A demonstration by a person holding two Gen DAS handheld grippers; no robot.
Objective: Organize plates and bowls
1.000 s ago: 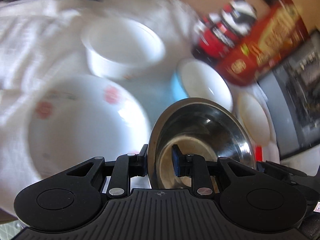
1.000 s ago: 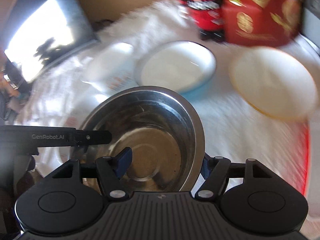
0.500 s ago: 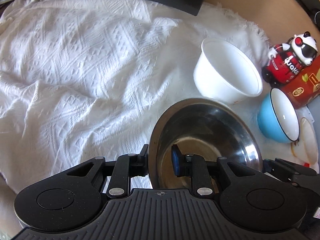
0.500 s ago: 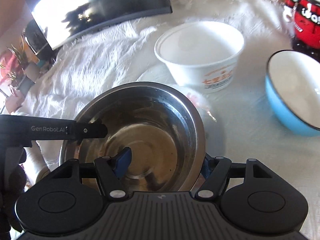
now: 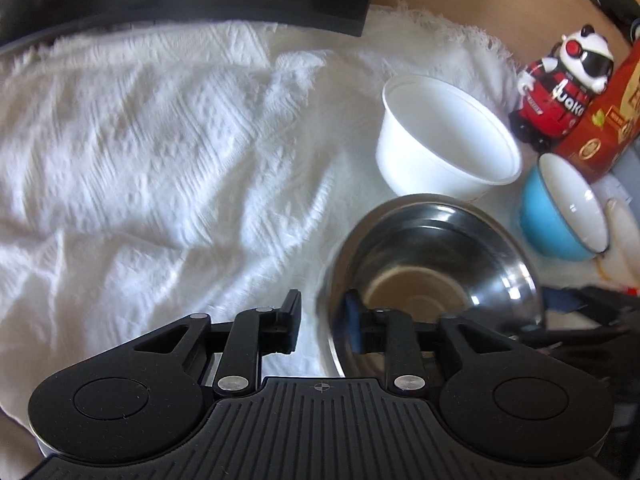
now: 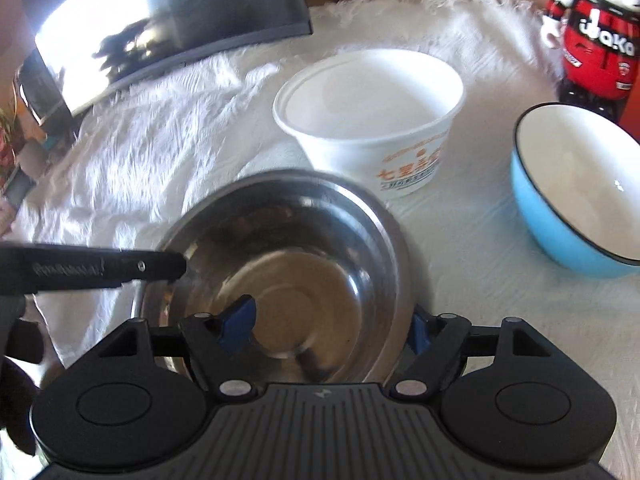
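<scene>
Our left tool point(image 5: 320, 318) is open: the fingers point(image 5: 290, 320) straddle the near rim of the steel bowl point(image 5: 432, 264) with a gap on the outer side, so no grip. The right tool point(image 6: 332, 324) is also spread wide, one blue pad point(image 6: 240, 318) inside the bowl, the other just outside its right rim; contact with that rim we cannot tell. The left tool's arm shows in the right wrist view as a dark bar at the bowl's left edge.

The steel bowl sits on the white cloth point(image 5: 160, 160) covering the bench, low centre in both views. Just behind it, near but apart, stands the paper bowl point(image 6: 368, 116), upright, with orange print on its side. The blue bowl point(image 6: 576, 188), white inside, sits to the right, apart from both. A pale plate point(image 5: 624, 240) is cut off at the right edge of the left wrist view, beyond the blue bowl.

At the back right are a panda toy point(image 6: 596, 36) and a red box point(image 5: 608, 120) beside it. A dark monitor point(image 6: 168, 20) stands at the back left of the cloth.
</scene>
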